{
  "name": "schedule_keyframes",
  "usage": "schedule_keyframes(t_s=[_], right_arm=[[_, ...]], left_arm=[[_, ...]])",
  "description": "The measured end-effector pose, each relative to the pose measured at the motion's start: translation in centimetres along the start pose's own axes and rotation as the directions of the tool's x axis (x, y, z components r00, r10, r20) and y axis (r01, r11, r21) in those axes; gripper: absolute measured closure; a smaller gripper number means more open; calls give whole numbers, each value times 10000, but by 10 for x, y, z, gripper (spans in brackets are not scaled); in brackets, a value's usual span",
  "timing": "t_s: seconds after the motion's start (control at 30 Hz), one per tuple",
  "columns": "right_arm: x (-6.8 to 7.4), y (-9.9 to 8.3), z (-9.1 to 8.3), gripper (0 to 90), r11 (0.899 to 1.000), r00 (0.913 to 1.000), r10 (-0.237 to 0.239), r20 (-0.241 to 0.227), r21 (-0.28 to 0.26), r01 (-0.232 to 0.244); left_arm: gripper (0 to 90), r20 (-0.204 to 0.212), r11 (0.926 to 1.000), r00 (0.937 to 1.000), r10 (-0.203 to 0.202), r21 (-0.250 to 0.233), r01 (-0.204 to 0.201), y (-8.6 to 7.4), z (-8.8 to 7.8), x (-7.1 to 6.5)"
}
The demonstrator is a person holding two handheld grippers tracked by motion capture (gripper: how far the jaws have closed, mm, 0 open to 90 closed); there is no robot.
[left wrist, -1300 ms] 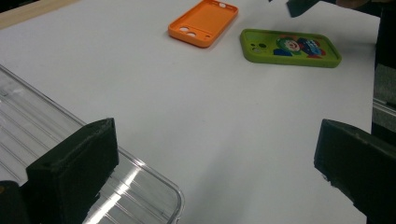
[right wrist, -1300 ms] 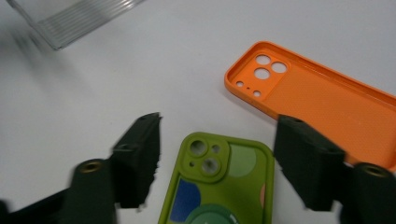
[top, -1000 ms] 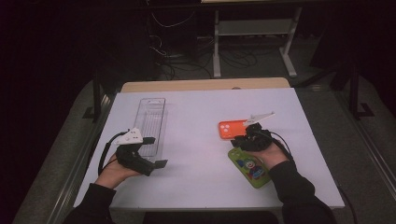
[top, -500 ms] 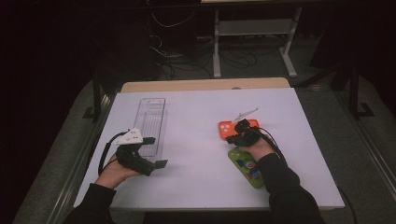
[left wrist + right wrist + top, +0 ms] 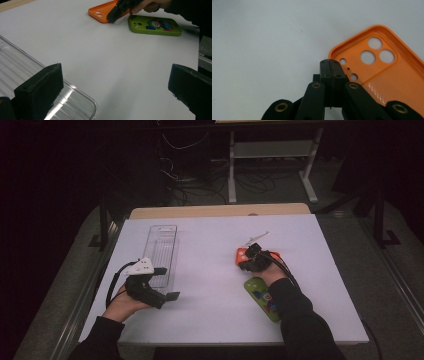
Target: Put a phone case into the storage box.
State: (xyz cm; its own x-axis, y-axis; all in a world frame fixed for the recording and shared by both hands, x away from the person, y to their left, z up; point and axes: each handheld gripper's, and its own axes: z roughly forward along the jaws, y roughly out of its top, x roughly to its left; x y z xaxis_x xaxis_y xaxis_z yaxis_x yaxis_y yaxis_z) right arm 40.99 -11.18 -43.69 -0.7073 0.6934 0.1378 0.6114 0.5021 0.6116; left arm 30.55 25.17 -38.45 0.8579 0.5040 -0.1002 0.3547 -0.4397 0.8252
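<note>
An orange phone case [image 5: 382,65] lies inside up on the white table, camera holes near my right gripper [image 5: 329,62]. That gripper is shut, its tips at the case's corner rim; I cannot tell whether the rim is pinched. In the high view my right gripper [image 5: 246,261] covers most of the orange case [image 5: 241,253]. A green case with a cartoon print [image 5: 262,297] lies just nearer, under the right wrist. My left gripper [image 5: 166,283] stands open at the near end of a clear plastic tray [image 5: 162,245], nothing between its jaws. The left gripper view shows the orange case [image 5: 102,11] and green case [image 5: 155,25].
The white table top [image 5: 210,270] has bare room between the tray and the cases. The clear tray's rounded corner [image 5: 82,100] lies under the left jaw. A table frame and cables [image 5: 260,165] stand on the dark floor beyond the far edge.
My right hand has moved left and down over the orange case, so that the case is now mostly covered. The left hand has stayed where it was.
</note>
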Motion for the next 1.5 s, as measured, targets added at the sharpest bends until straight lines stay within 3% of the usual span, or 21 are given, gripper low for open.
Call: schedule_keyframes(t_s=[0.03, 0.33, 0.73, 0.9, 1.03, 1.17, 1.2, 1.23, 1.5], right_arm=[[-2, 5, 3, 887, 9999, 9998, -119, 148, 41, 118], [-16, 22, 12, 887, 9996, 9981, -143, 592, 253, 128], [-29, 24, 14, 887, 9997, 9975, 169, 682, 166, -181], [-27, 21, 0, 860, 9990, 9980, 387, 494, -261, -374], [-23, 11, -27, 768, 9957, 9980, 503, 376, -800, -472], [-22, 1, -37, 696, 9937, 9973, 637, 371, -944, -599], [-21, -5, -43, 639, 9934, 9969, 676, 391, -958, -636], [-21, -5, -43, 639, 9934, 9969, 676, 391, -958, -636], [-17, -32, -76, 353, 9867, 9924, 1020, 691, -1340, -921]], left_arm=[[0, 19, 9997, 9998, -180, -162, 180, 0, 1, -1], [0, 14, 9997, 9999, -163, -158, 163, 0, -1, 0], [0, 45, 9999, 9999, -101, -80, 101, 0, 1, -1], [0, 40, 10000, 10000, -60, -66, 60, 0, 1, -1], [0, 43, 10000, 10000, -36, -15, 36, 0, 2, -2], [0, 29, 9999, 10000, 15, 141, -15, 0, 2, -3], [0, 31, 9996, 9999, 147, 234, -147, 0, 3, -2], [0, 31, 9996, 9999, 147, 234, -147, 0, 3, -2], [0, 18, 9997, 10000, 84, 226, -85, -1, 5, -4]])
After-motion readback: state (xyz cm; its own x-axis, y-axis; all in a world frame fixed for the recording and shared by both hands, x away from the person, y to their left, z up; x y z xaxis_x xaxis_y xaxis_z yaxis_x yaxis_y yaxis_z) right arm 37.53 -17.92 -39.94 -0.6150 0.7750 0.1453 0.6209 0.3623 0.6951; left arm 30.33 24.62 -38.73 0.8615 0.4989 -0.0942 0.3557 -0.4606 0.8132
